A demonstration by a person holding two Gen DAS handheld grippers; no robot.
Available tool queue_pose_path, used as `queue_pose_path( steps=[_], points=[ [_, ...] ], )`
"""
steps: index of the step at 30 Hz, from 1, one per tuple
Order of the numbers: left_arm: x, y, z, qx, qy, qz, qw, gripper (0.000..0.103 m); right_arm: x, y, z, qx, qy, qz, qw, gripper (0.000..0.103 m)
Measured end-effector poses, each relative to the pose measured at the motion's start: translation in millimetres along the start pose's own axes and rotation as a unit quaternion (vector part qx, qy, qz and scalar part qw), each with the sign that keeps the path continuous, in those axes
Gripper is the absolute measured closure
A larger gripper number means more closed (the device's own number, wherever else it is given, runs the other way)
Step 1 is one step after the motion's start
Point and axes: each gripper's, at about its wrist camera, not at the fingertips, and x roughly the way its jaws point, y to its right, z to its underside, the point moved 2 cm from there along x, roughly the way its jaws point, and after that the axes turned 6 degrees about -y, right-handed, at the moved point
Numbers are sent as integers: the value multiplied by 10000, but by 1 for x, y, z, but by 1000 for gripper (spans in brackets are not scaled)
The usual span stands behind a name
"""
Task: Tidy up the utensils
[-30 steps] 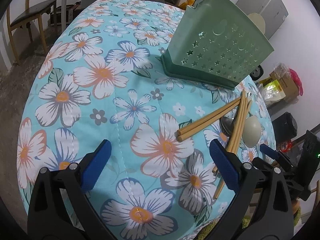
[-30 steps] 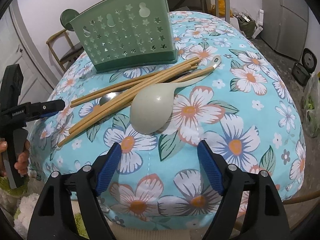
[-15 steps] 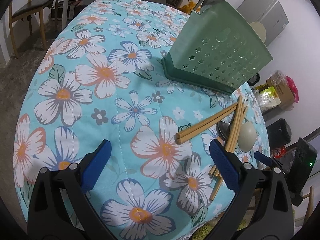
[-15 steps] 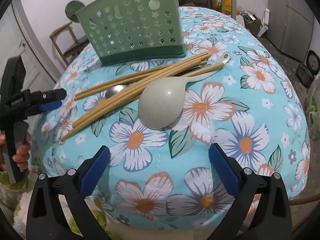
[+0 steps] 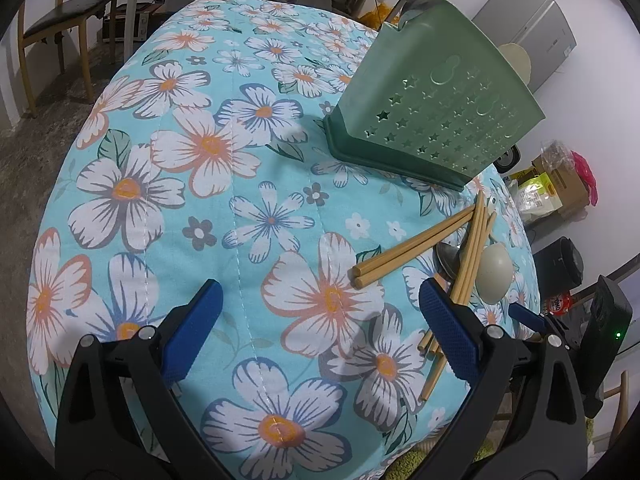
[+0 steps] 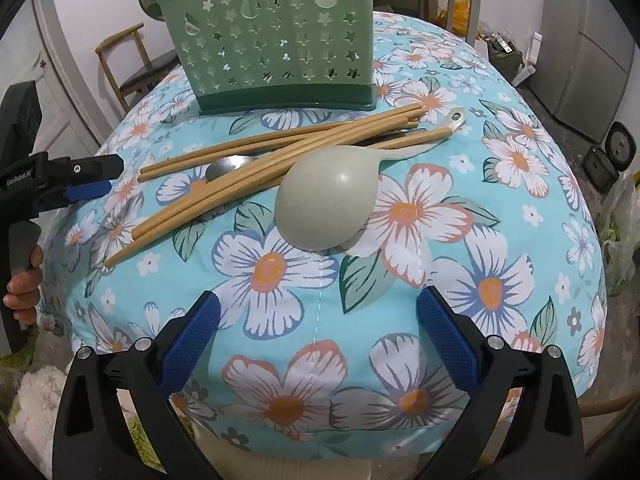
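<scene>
Green caddy (image 6: 276,44) upright at 12 o'clock on the floral worktop (image 6: 480,208). Bamboo chopsticks (image 6: 256,160) heaped just in front, crossing a steel spoon (image 6: 226,168); pale ladle (image 6: 328,200) bowl-down against them, handle toward 2 o'clock. Right gripper (image 6: 318,328) just opened wide, nothing between the jaws, poised short of the ladle. Left gripper (image 5: 320,316) also spread apart, empty, chopsticks (image 5: 412,248) at its 2 o'clock.

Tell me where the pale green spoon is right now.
In the right wrist view the pale green spoon lies bowl-down on the floral tablecloth, mid-frame, its handle running up-right beside the wooden chopsticks, in front of the green utensil holder.
</scene>
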Motion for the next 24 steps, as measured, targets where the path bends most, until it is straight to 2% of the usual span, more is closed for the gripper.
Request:
queue_pose_path(
  steps=[15, 21, 24],
  points=[
    [3, 16, 5, 616, -20, -504, 9968, 8, 0, 3, 0, -73, -34, -135, 9999, 6],
    [-18, 33, 4, 1037, 482, -426, 9925, 8, -1, 4, -1, -43, -75, -186, 9998, 6],
    [-29, 45, 4, 1293, 721, -313, 9885, 8, -5, 8, -3, 95, -92, -379, 9992, 6]
  ],
)
